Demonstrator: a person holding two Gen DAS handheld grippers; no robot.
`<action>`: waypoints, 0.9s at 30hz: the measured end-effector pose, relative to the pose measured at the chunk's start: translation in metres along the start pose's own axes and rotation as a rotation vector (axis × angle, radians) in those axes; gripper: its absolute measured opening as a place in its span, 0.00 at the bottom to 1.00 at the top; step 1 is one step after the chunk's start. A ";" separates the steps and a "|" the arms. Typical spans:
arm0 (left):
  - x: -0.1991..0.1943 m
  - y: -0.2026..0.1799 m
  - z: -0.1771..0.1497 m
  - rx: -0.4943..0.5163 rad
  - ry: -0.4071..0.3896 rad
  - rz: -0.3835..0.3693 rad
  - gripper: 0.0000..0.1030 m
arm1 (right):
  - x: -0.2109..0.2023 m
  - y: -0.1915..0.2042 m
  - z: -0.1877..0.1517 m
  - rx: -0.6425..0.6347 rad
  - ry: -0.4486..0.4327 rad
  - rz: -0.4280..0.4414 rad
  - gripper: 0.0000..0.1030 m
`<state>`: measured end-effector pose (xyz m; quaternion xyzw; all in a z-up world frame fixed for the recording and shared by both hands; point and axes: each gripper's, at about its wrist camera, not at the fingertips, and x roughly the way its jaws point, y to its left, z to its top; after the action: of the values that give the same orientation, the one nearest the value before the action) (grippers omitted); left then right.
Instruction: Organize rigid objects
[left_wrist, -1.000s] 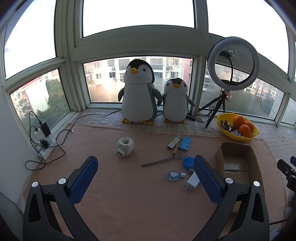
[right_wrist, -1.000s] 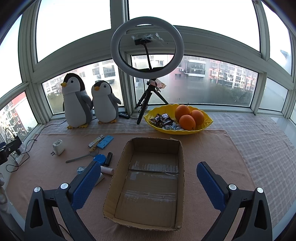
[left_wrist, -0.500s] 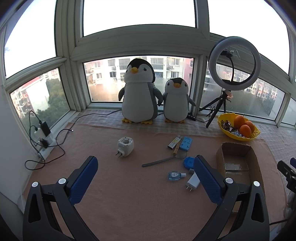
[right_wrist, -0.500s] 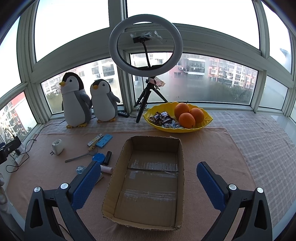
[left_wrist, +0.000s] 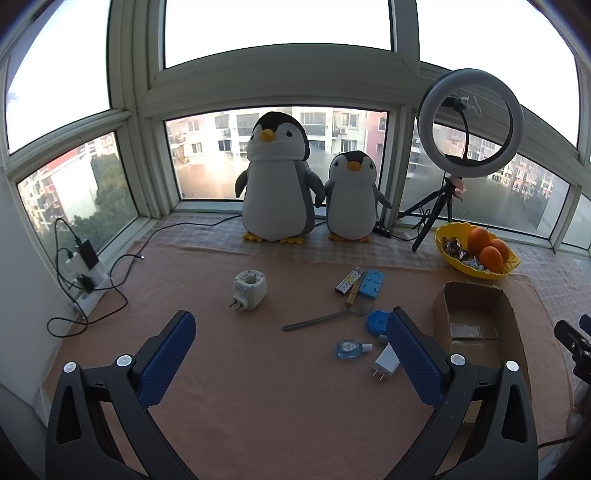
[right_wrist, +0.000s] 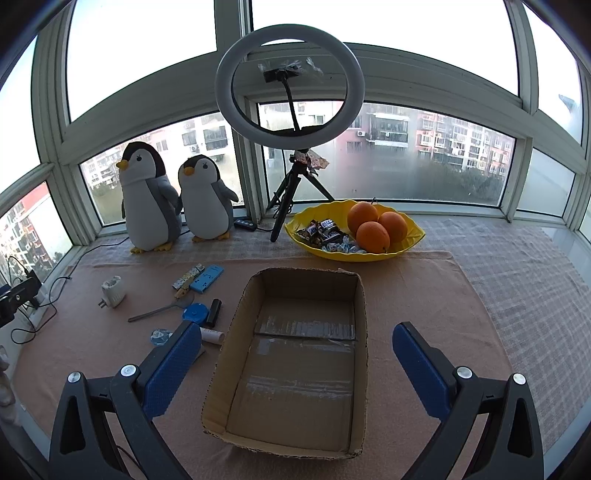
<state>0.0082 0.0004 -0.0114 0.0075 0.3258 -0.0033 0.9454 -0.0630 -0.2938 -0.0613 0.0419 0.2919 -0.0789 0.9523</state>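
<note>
With both the left gripper (left_wrist: 291, 350) and right gripper (right_wrist: 295, 358) spread apart and empty, take the small items (left_wrist: 360, 314) lying mid-counter one by one into the cardboard box (right_wrist: 354, 295) just beside them.

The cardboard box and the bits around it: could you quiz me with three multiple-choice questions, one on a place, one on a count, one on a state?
1. Where does the yellow bowl sit?
A. inside the box
B. beyond the box, toward the windows
C. beside the big penguin

2. How many oranges lie in the bowl?
A. one
B. three
C. five

3. What is the state of the cardboard box?
A. open-topped and empty
B. taped shut
C. half full of gadgets

Answers:
1 B, the bowl lies past the box's far wall, near the ring light.
2 B, three oranges show beside the sweets.
3 A, only the box's bare taped floor shows; the small items, such as the white plug adapter, lie on the cloth outside it.
</note>
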 end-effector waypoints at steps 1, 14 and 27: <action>0.001 0.000 0.000 0.000 0.002 0.000 1.00 | 0.001 0.000 0.000 0.001 0.002 -0.001 0.99; 0.023 0.014 0.001 -0.017 0.041 0.028 1.00 | 0.023 -0.024 -0.011 0.031 0.059 -0.046 0.99; 0.098 0.085 0.020 -0.092 0.164 0.093 1.00 | 0.068 -0.095 -0.050 0.155 0.182 -0.145 0.99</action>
<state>0.0991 0.0852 -0.0551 -0.0204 0.4014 0.0560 0.9139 -0.0516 -0.3898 -0.1440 0.1010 0.3722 -0.1657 0.9076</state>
